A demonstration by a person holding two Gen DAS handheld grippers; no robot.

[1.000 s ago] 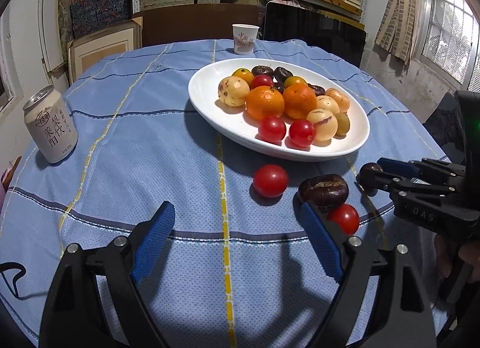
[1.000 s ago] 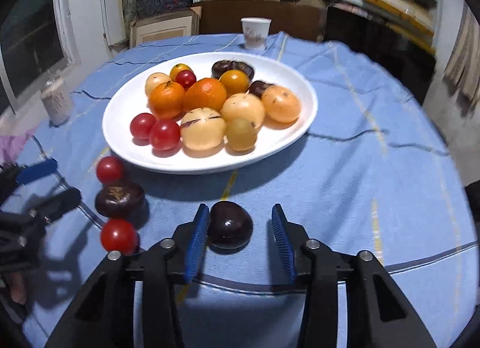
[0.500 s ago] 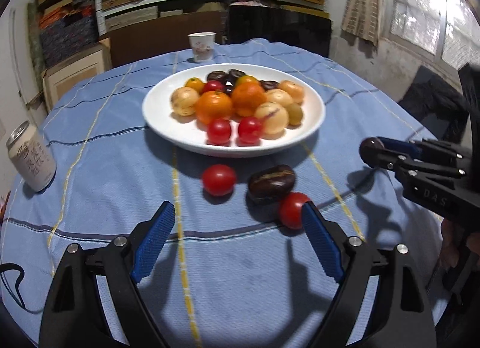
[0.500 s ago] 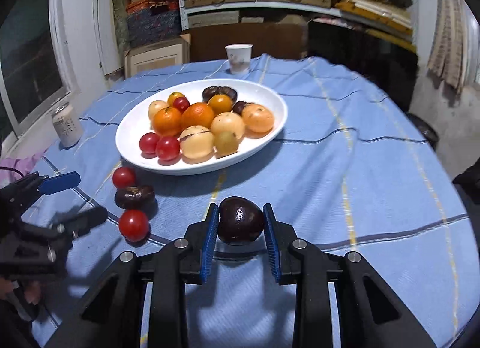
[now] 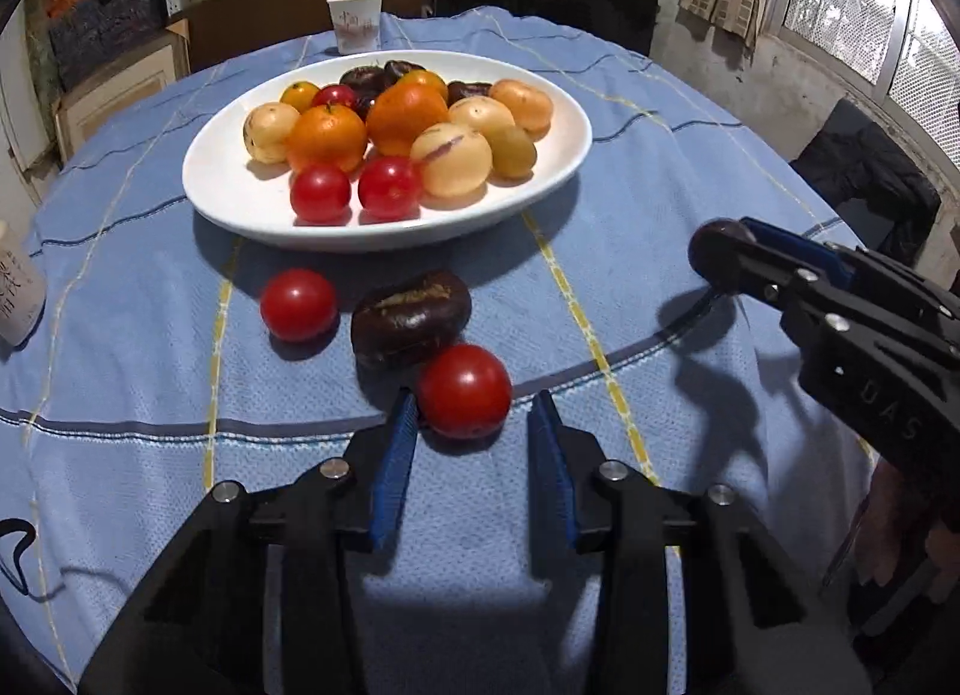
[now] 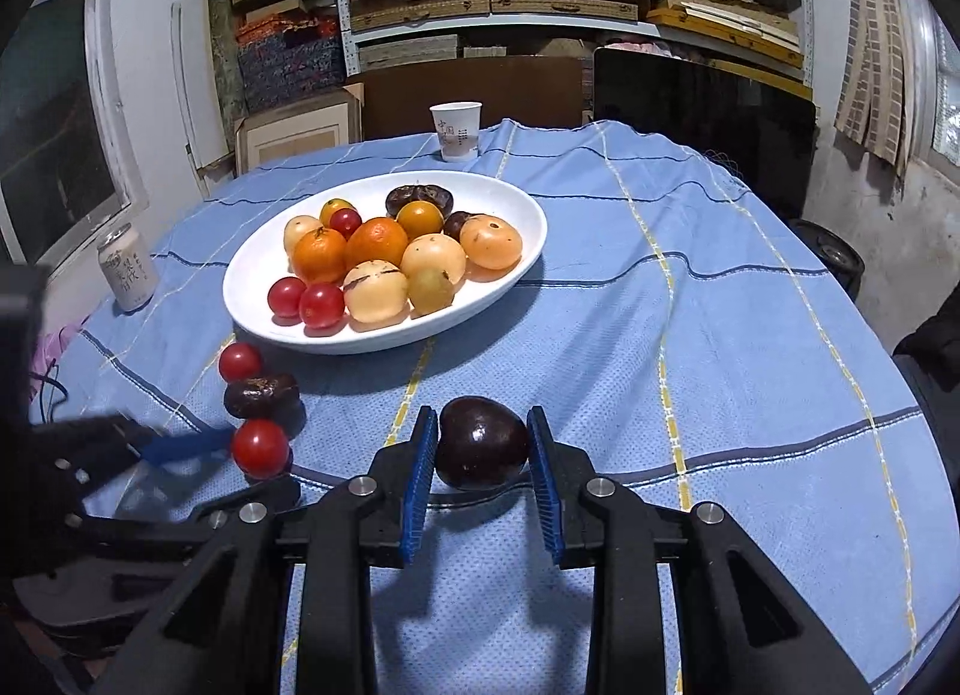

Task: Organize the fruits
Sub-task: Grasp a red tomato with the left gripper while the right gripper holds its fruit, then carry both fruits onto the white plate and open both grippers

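A white plate [image 5: 240, 215] holds several oranges, yellow fruits, tomatoes and dark fruits. In front of it on the blue cloth lie a red tomato [image 5: 298, 304], a dark brown fruit [image 5: 411, 323] and a nearer red tomato [image 5: 463, 390]. My left gripper [image 5: 474, 401] is closing around that nearer tomato. Its left pad is at the tomato's side, and a gap shows at the right pad. The same tomato [image 6: 259, 448] appears in the right wrist view, at the left gripper's blue finger. My right gripper [image 6: 482, 416] is shut on a dark purple fruit [image 6: 483, 443], held just above the cloth.
A paper cup [image 5: 354, 23] stands at the table's far edge behind the plate. A drink can [image 6: 127, 266] stands at the left. Shelves of boxes fill the back wall. The plate [image 6: 252, 311] takes up the table's middle. A hand [image 5: 900, 545] shows under the right gripper.
The left gripper moved in on the nearer tomato and its wide jaws narrowed around it. The right gripper's jaws closed on the dark purple fruit and raised it off the cloth.
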